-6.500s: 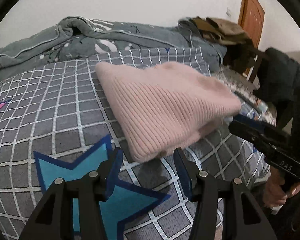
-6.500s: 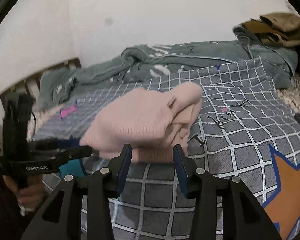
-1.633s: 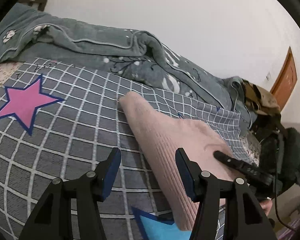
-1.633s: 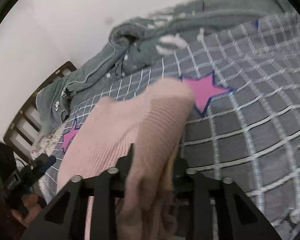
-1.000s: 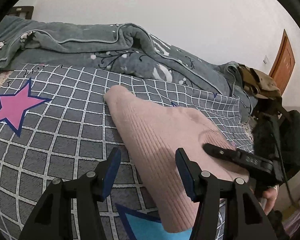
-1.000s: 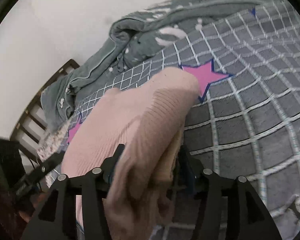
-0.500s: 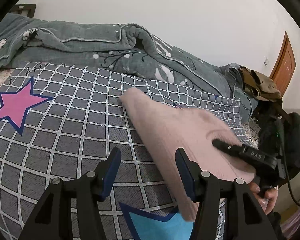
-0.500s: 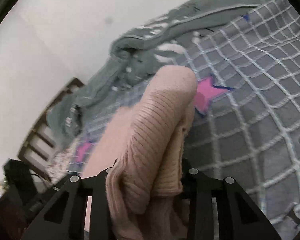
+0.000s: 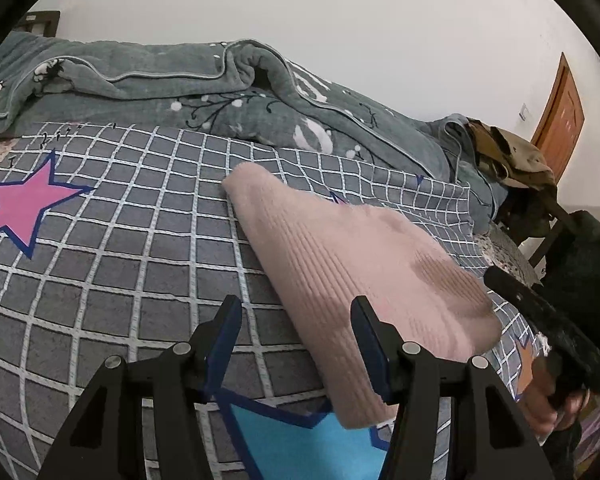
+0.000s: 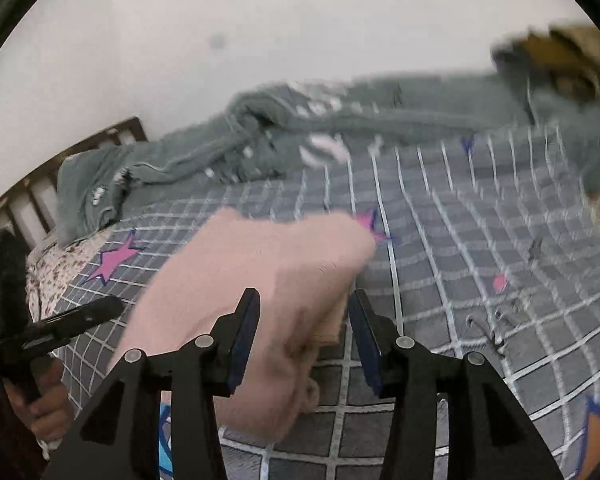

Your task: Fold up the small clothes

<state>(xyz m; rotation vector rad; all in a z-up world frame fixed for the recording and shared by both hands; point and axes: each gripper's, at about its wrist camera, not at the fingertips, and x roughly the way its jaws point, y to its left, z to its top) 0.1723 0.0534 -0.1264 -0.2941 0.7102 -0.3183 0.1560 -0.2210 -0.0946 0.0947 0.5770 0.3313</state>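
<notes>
I see a big bed point(image 9: 112, 280) covered by a gray sheet with white squares and stars on it. At 12 o'clock in my left view a rumpled gray-green blanket point(image 9: 204, 92) lies along the far side of the bed, next to a white wall. At 2 o'clock there is a brown door point(image 9: 560, 116), and some tan clothes point(image 9: 512, 156) are piled at the end of the blanket. The folded pink sweater point(image 9: 360, 276) lies on the sheet near the middle of the bed, running from the center down toward 5 o'clock in my left view. A pink star point(image 9: 24, 208) on the sheet sits at 9 o'clock, well apart from the sweater. My left hand-held gripper point(image 9: 296, 336) is at 6 o'clock, with its fingers spread and nothing between them; the sweater's near edge passes just in front of the right finger. My right view is blurry. There my right hand-held gripper point(image 10: 304, 328) is at 6 o'clock with its jaws opening, and the pink sweater shows in the gap between them. The fingers do not seem to press on it. In that view the other gripper and the hand that holds it show at 8 o'clock.
</notes>
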